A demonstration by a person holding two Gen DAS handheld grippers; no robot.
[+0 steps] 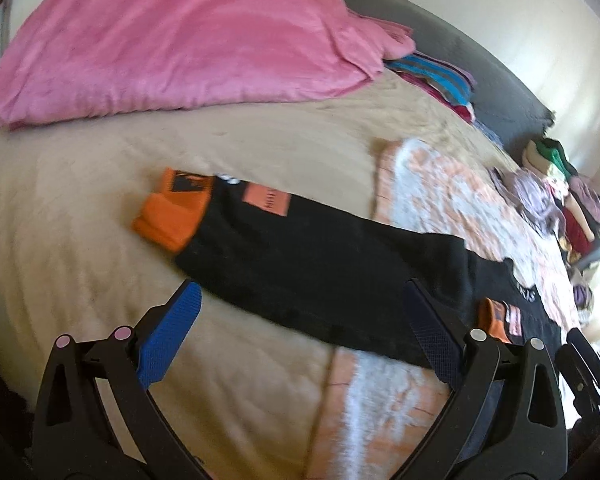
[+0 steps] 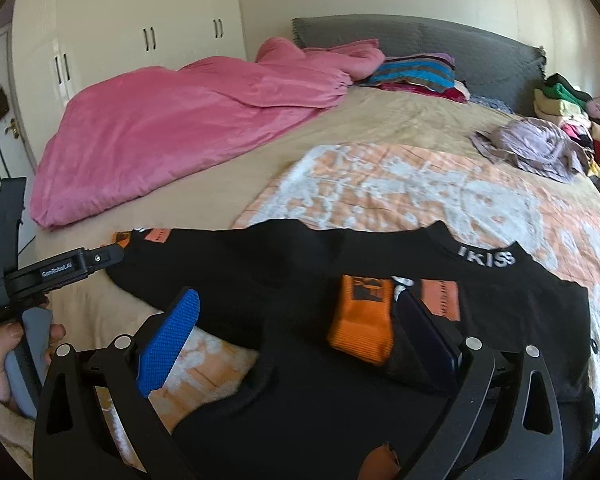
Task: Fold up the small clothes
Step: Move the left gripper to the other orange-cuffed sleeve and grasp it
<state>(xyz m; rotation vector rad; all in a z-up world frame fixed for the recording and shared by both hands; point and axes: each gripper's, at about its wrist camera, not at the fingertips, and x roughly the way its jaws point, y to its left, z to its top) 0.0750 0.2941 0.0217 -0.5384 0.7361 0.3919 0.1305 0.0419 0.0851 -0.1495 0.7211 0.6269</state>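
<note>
The black long-sleeved top lay flat on the bed, its long axis running crosswise ahead of both wide-open, empty pairs of fingers, the right gripper over its orange-cuffed sleeve, the left gripper short of its hem.

We see a bed covered in a beige sheet, backed by a grey headboard. On it lie a crumpled pink duvet, a peach-and-white patterned quilt, striped folded textiles by the headboard, a bunched mauve garment, a heap of mixed clothes at the right edge, and a black top with orange cuffs spread partly over the quilt.
</note>
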